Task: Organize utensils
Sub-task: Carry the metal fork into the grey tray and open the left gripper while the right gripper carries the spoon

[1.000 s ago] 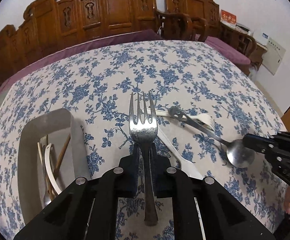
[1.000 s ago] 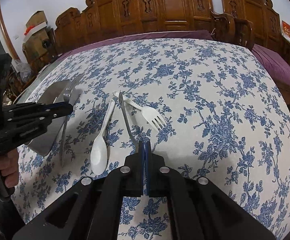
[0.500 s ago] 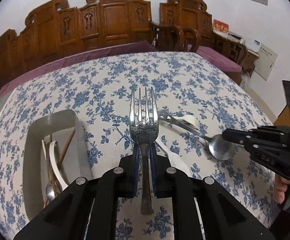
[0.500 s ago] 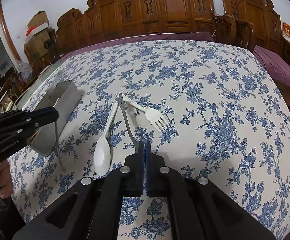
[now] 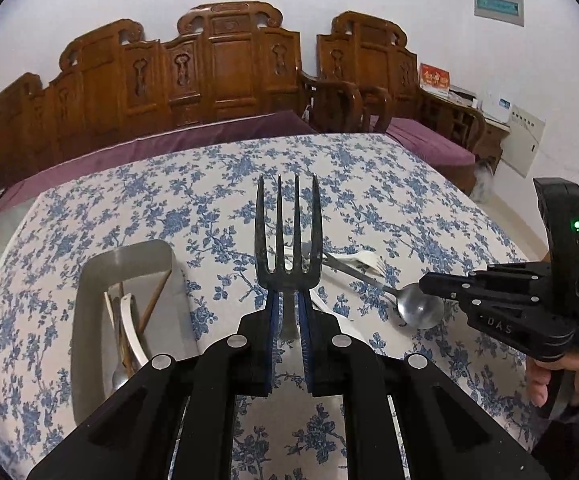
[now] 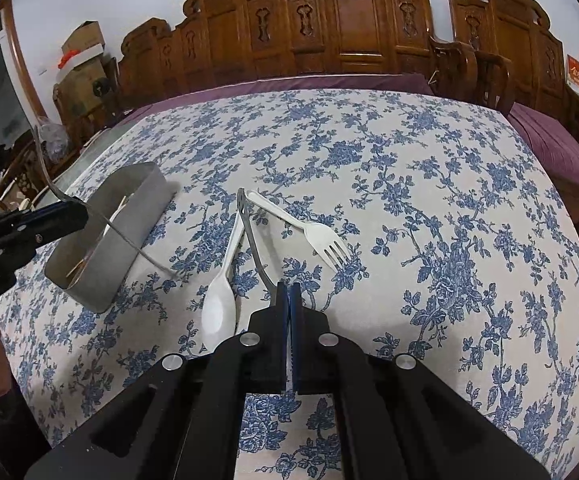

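Note:
My left gripper [image 5: 288, 300] is shut on a metal fork [image 5: 288, 232], tines up, held above the table just right of the metal utensil box [image 5: 89, 280]. The box holds chopsticks and a white utensil [image 5: 131, 328]. In the right wrist view the fork [image 6: 45, 168] hangs tilted beside the box [image 6: 145, 208]. My right gripper [image 6: 288, 292] is shut, its tip at the bowl of a metal spoon [image 5: 419, 310], whose handle [image 6: 251, 236] lies on the cloth. A white plastic spoon [image 6: 219, 308] and a white plastic fork [image 6: 321, 240] lie beside it.
The table has a blue floral cloth [image 6: 429, 200]. Carved wooden chairs [image 6: 349, 20] and a purple cushion [image 6: 561, 152] stand behind and to the right of it. A hand [image 5: 569, 376] holds the right gripper's handle.
My left gripper has lifted the fork higher and tilted it more upright, away from the cloth. The right gripper has stayed shut by the metal spoon's bowl.

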`<state>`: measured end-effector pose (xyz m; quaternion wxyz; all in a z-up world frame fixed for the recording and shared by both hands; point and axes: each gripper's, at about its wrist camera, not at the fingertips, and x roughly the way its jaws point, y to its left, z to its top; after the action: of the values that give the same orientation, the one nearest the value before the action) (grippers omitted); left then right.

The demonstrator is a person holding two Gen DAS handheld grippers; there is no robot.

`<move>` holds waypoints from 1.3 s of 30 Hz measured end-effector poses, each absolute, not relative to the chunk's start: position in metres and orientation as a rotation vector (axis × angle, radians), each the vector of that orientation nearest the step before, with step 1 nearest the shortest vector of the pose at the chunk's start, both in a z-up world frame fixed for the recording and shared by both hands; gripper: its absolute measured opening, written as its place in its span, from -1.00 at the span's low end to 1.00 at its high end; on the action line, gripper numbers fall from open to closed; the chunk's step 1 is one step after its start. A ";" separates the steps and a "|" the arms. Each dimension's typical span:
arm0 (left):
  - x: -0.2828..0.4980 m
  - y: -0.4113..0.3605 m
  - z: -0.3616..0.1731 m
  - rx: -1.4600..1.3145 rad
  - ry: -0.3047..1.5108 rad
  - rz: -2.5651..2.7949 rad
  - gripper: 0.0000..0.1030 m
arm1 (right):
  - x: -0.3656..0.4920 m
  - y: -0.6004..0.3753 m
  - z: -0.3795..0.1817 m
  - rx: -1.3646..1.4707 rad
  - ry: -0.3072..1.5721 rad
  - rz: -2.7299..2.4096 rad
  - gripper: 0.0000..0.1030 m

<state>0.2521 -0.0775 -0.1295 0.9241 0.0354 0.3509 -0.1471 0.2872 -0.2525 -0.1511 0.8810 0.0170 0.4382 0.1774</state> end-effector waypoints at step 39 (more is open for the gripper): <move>0.234 0.056 -0.112 0.028 0.764 -0.135 -0.83 | 0.274 -0.134 -0.102 -0.013 0.822 0.516 -0.96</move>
<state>0.2335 0.0558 -0.1124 0.9255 0.0139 0.3727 -0.0660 0.2741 -0.1338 -0.1023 0.8846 -0.0061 0.3951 0.2478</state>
